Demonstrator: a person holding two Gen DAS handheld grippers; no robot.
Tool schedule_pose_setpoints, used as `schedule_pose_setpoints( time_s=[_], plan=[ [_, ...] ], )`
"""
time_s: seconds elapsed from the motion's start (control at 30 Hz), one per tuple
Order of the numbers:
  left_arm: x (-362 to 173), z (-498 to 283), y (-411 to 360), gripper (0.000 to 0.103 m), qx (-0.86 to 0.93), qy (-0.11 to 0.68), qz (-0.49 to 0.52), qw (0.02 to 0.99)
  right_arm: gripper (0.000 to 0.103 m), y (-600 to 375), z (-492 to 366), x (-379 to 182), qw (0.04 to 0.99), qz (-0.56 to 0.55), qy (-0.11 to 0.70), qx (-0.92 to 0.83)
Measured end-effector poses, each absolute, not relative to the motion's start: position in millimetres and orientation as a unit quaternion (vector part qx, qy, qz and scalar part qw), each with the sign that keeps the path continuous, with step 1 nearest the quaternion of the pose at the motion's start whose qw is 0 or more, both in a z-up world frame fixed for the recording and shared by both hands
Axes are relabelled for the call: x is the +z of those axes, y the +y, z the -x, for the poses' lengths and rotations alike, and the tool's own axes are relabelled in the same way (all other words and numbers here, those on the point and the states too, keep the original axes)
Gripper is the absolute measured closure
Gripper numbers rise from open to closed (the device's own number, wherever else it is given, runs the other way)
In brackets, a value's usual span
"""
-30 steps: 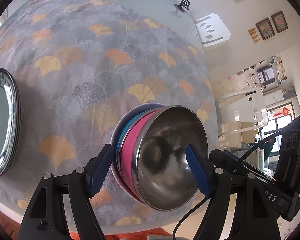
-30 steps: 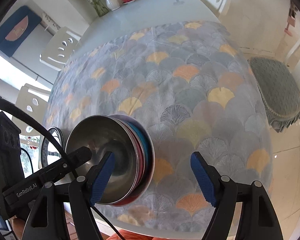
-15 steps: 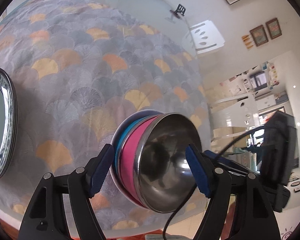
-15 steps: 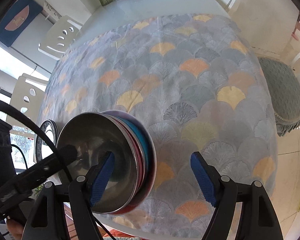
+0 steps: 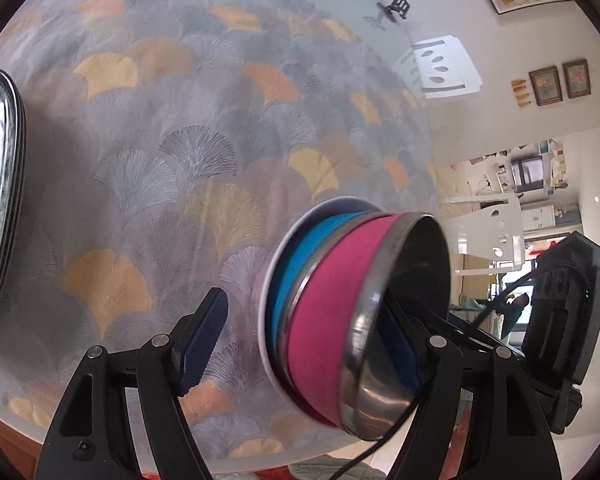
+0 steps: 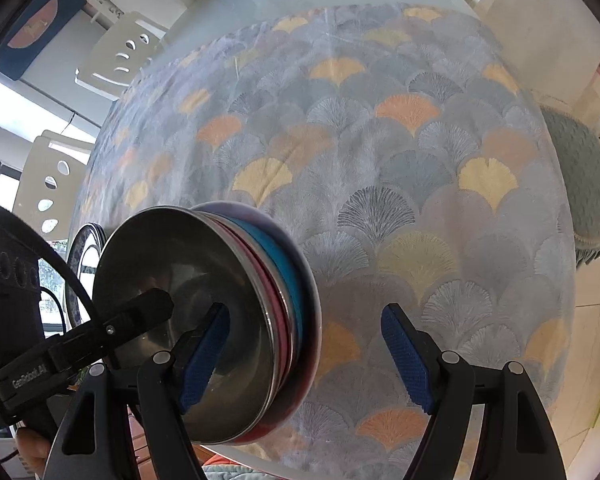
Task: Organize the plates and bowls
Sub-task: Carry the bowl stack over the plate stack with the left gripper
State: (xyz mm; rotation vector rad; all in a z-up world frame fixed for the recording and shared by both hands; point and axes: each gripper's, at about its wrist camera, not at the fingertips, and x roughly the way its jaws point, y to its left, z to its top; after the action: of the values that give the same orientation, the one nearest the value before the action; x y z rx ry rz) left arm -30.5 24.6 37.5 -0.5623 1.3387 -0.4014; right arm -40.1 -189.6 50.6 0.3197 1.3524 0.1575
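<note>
A stack of nested bowls stands near the table's front edge: a steel-lined pink bowl (image 5: 332, 320) in a blue bowl (image 5: 290, 276) on a white plate (image 5: 284, 248). My left gripper (image 5: 300, 340) is open with the stack between its fingers; the right finger reaches inside the top bowl. My right gripper (image 6: 306, 356) is open; its left finger (image 6: 204, 356) sits inside the steel bowl (image 6: 180, 300) and the right finger is outside the stack. A patterned plate (image 5: 0, 200) lies at the far left, and also shows in the right wrist view (image 6: 80, 256).
The table (image 6: 380, 140) has a fan-patterned cloth. White chairs (image 6: 116, 56) stand along its far side, and a cushioned seat (image 6: 584, 200) is at the right. A vase and small items sit at the far end.
Both views have dropped closer to the bowl stack and tilted, so the stack looks larger and more side-on. Both grippers stay open around it.
</note>
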Motion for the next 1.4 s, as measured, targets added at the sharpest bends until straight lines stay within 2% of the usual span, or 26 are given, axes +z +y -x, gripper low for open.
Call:
schedule_pose_setpoints(
  time_s=[0.2,0.43,0.6,0.67,0.73,0.9,1.13,1.4],
  plan=[
    [27,26,18,0.031,-0.177,0.615,0.246,0.728,0.027,-189,37,38,0.757,-0.147,0.633,0.07],
    [20,26,20,0.041,-0.18,0.616,0.248,0.726,0.029,-192,37,23,0.737,-0.193,0.641,0.09],
    [15,27,15,0.048,-0.198,0.614,0.266,0.716,0.041,-192,38,17,0.723,-0.238,0.638,0.116],
    [16,29,13,0.048,-0.194,0.611,0.265,0.72,0.049,-191,39,18,0.722,-0.245,0.636,0.122],
    [17,30,12,0.048,-0.191,0.609,0.264,0.723,0.053,-188,39,20,0.724,-0.244,0.632,0.131],
    [22,32,14,0.051,-0.168,0.606,0.276,0.727,0.054,-181,39,25,0.733,-0.225,0.631,0.121],
    [44,30,23,0.049,-0.136,0.592,0.261,0.75,0.055,-158,36,47,0.761,-0.164,0.615,0.125],
    [78,28,68,0.051,-0.108,0.582,0.295,0.75,0.055,-132,25,63,0.743,-0.205,0.623,0.136]
  ],
)
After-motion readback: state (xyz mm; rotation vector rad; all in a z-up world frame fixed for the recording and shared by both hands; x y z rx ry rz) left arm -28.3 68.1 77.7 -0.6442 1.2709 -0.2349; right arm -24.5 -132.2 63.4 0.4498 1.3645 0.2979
